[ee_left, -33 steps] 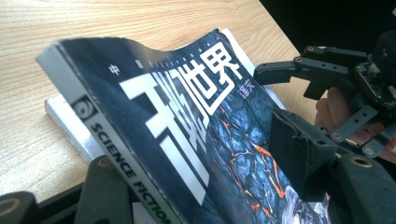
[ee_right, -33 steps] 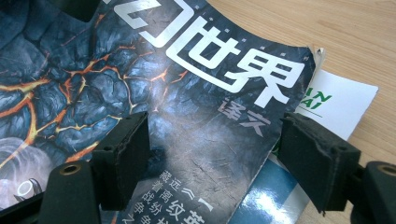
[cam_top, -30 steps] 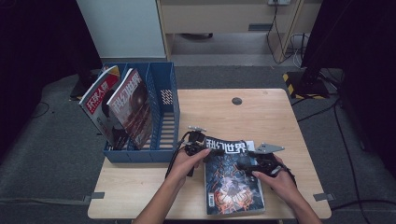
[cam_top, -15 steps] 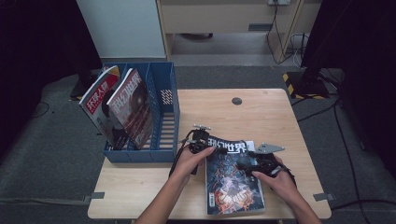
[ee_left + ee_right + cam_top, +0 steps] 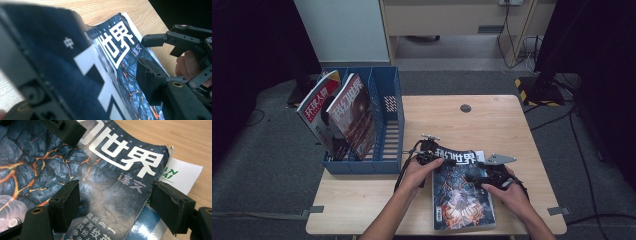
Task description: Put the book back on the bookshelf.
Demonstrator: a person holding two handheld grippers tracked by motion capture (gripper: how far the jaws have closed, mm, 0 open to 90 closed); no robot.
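A dark magazine (image 5: 462, 192) with a lava-rock cover and white characters lies flat near the table's front edge. My left gripper (image 5: 432, 156) is at its top left corner. In the left gripper view that corner (image 5: 75, 62) curls up between my left gripper's (image 5: 85, 72) open jaws. My right gripper (image 5: 484, 176) hovers over the upper right part of the cover. In the right gripper view the cover's right edge (image 5: 150, 182) lies between my right gripper's (image 5: 116, 192) open jaws, which are not touching it. A white and green sheet (image 5: 182, 173) sticks out beneath that magazine.
A blue file rack (image 5: 389, 125) stands at the table's left, holding two leaning magazines (image 5: 319, 112) (image 5: 354, 117); its right slot is free. A dark round grommet (image 5: 465, 108) sits at the back of the wooden table (image 5: 502, 130). Dark floor and cables surround it.
My left gripper has slid slightly right onto the magazine's top left corner, which now lifts. My right gripper has stayed nearly in place.
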